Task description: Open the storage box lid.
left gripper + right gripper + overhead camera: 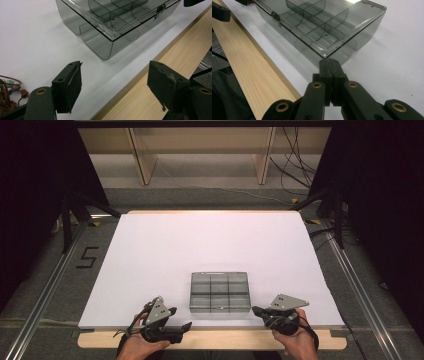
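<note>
Here the box (pixel 220 292) lies between left gripper (pixel 186 326) and right gripper (pixel 256 310).

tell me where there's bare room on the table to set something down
Most of the white table top is bare: the whole far half behind the clear divided box, plus wide strips to its left and right. It is crowded only at the near edge, where the left gripper and right gripper flank the box.

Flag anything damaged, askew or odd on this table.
The left gripper has worn pads: the facing is frayed and peeling at the edges. The smoky plastic organiser box sits square and latched, its compartments empty. Nothing spilled.
</note>
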Action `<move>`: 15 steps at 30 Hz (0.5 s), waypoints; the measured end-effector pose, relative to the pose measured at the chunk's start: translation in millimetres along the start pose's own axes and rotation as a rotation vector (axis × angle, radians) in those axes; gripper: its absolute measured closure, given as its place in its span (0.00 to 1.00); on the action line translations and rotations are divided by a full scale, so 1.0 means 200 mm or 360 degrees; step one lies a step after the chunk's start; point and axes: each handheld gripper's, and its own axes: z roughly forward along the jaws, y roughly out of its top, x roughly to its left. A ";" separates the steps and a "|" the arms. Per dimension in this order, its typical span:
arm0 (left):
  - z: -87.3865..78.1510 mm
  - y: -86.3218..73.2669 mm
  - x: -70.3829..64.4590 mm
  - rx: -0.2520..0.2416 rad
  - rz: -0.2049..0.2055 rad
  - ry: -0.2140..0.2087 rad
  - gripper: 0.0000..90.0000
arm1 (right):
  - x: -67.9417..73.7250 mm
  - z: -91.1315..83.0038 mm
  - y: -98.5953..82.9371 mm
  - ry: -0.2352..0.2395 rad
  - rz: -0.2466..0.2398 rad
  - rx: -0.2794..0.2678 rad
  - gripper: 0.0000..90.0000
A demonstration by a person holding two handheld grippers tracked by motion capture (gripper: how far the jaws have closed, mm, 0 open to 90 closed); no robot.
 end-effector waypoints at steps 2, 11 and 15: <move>0.00 0.00 -0.01 -0.0010 -0.0042 -0.0009 0.30 | 0.00 0.01 0.01 0.0039 -0.0036 0.0009 1.00; 0.00 0.00 -0.01 -0.0033 -0.0052 -0.0013 0.30 | 0.01 0.00 0.03 -0.0002 -0.0043 -0.0043 1.00; 0.00 0.00 -0.01 -0.0047 -0.0056 -0.0006 0.30 | 0.01 0.00 0.02 0.0006 -0.0033 -0.0052 1.00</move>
